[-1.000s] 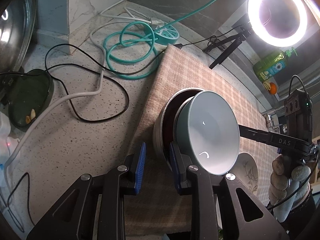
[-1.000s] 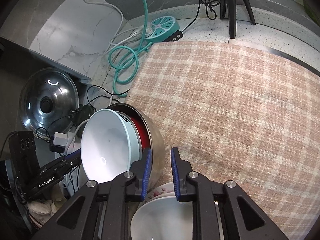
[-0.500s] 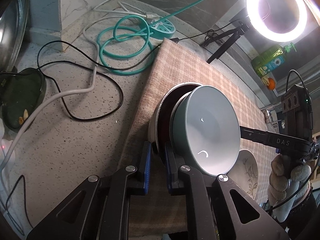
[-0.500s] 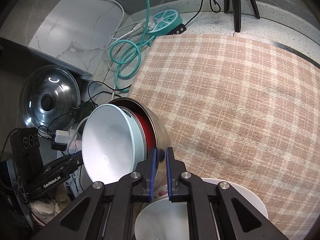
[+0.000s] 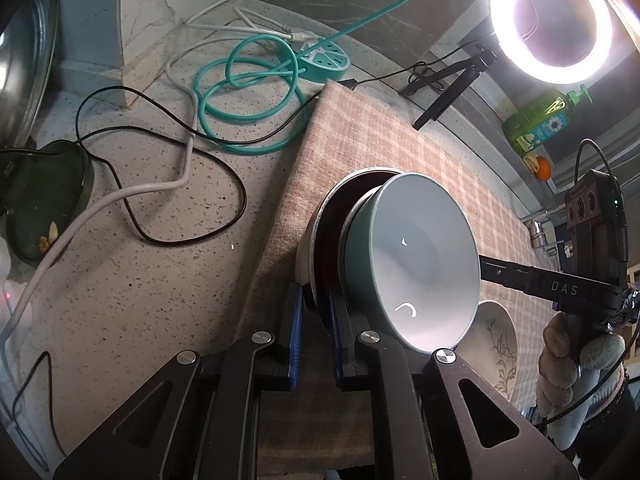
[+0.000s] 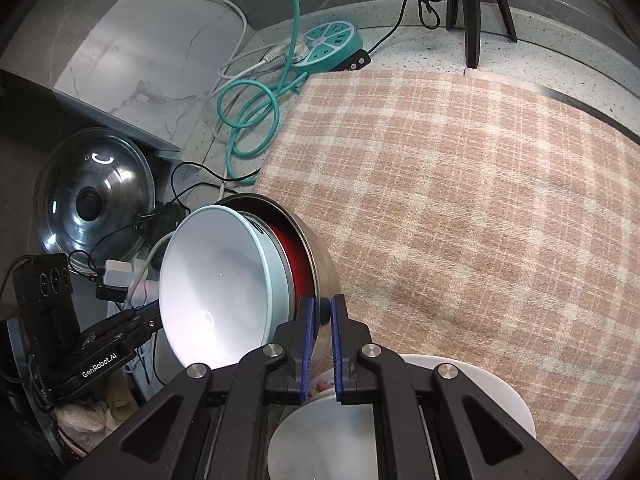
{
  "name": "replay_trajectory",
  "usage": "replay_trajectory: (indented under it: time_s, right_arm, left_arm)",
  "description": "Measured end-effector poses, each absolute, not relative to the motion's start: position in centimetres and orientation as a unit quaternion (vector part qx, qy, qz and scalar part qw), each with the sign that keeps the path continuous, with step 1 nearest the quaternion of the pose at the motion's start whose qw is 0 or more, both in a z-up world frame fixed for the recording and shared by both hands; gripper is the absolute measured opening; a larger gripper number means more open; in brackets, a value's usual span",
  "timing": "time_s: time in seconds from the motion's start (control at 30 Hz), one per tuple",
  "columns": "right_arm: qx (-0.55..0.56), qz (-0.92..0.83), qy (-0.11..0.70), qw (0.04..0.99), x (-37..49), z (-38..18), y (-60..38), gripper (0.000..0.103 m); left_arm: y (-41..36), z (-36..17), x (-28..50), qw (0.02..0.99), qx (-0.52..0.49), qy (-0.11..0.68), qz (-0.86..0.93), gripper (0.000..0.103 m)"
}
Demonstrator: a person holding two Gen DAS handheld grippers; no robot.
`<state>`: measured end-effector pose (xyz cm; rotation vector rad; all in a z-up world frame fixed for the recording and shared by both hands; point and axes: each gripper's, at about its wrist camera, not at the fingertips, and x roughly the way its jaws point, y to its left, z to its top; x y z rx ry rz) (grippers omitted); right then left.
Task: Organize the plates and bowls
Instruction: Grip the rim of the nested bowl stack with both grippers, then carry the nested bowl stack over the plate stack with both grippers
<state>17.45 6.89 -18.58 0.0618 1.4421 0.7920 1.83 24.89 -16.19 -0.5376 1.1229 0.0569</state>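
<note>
A stack of nested bowls is held tilted above the plaid cloth [image 5: 384, 148]: a steel outer bowl [image 6: 320, 256], a red bowl [image 6: 296, 256] inside it, and a pale blue bowl [image 5: 420, 256] innermost, which also shows in the right wrist view [image 6: 216, 284]. My left gripper [image 5: 316, 312] is shut on the stack's rim at one side. My right gripper [image 6: 320, 316] is shut on the steel bowl's rim at the opposite side. White plates with a floral pattern [image 6: 400, 416] lie below the right gripper and show in the left wrist view [image 5: 496, 344].
Green coiled cable [image 5: 248, 100] and a teal power strip [image 5: 324, 64] lie on the speckled counter [image 5: 140, 280]. Black and white cords cross it. A steel pot lid [image 6: 92, 208] leans at the left. A ring light [image 5: 552, 20] and a soap bottle [image 5: 536, 124] stand at the back.
Both grippers have closed from open onto opposite sides of the bowl stack's rim. The stack has tilted and lifted slightly.
</note>
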Motion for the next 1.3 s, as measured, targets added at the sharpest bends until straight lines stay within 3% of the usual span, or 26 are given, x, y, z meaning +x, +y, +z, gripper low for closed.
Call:
replay_trajectory:
  time_s: [1.3]
  right_arm:
    - [0.047,0.346,0.605,0.715,15.6,-13.6,2.5,0.008]
  left_arm:
    - [21.4,-11.0,1.2,0.847,-0.208,0.49,0.0,0.01]
